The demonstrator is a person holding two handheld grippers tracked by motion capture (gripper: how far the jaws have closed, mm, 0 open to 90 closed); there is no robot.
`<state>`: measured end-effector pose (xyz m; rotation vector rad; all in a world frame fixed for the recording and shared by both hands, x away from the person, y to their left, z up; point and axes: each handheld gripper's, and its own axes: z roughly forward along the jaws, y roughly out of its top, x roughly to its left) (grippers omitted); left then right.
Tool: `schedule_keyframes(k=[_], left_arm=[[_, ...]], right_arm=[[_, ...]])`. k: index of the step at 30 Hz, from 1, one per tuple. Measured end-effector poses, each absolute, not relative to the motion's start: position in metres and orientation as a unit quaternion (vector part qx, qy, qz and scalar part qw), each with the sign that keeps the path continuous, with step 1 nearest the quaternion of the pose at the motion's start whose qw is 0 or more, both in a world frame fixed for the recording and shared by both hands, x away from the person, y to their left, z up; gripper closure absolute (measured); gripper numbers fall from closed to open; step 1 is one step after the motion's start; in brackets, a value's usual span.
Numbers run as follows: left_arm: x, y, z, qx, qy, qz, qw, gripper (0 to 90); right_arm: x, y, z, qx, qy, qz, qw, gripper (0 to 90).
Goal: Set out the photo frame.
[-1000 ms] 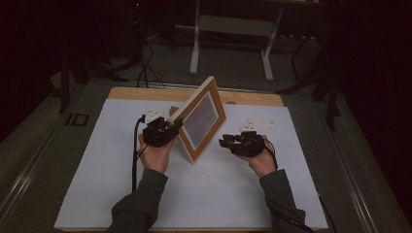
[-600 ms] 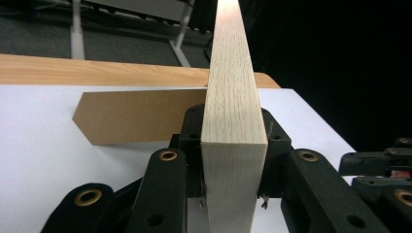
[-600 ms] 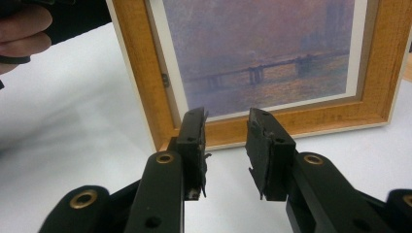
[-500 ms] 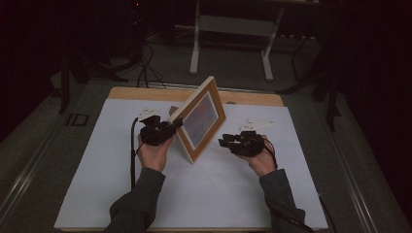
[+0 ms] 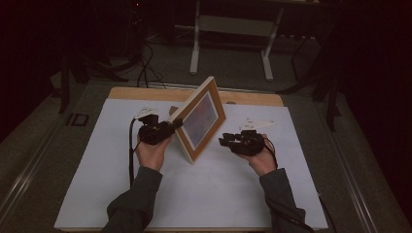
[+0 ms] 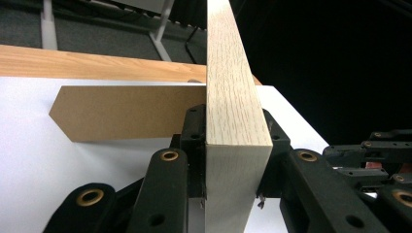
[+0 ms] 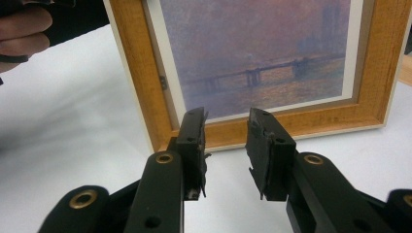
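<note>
Picture frame (image 5: 200, 118) stood tilted near the middle of the white bench (image 5: 97, 194), one lower corner down on the sheet, printed face turned toward the person's right side. The print showed a hazy bridge scene in purples and orange.

Left claw (image 5: 174, 124) gripped the frame's pale wooden edge (image 6: 233, 121); in the left gripper view both black jaws pressed flat against the two sides of that edge, the wood running up between them. Its jaws had just been closing, with the frame between them. Brown cardboard stand (image 6: 121, 112) stuck out behind the frame, above the white sheet.

Right claw (image 5: 227, 141) sat just beside the frame's face, apart from it. In the right gripper view its jaws (image 7: 226, 141) stood partly apart with nothing between them, pointed at the frame's lower border.

Wooden strip (image 5: 145, 93) of the bench showed along the far edge of the sheet. Both hands rested low over the bench.
</note>
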<state>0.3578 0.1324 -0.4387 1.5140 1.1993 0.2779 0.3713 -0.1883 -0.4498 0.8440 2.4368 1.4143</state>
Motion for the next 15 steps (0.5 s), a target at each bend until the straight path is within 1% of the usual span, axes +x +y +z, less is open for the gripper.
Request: schedule_keyframes(k=[15], left_arm=[[0.3589,0.1402,-0.438,0.653,0.498,0.106,0.56,72.0]], right_arm=[[0.3735,-0.1861,-0.4469,0.285,0.824,0.478,0.104,67.6]])
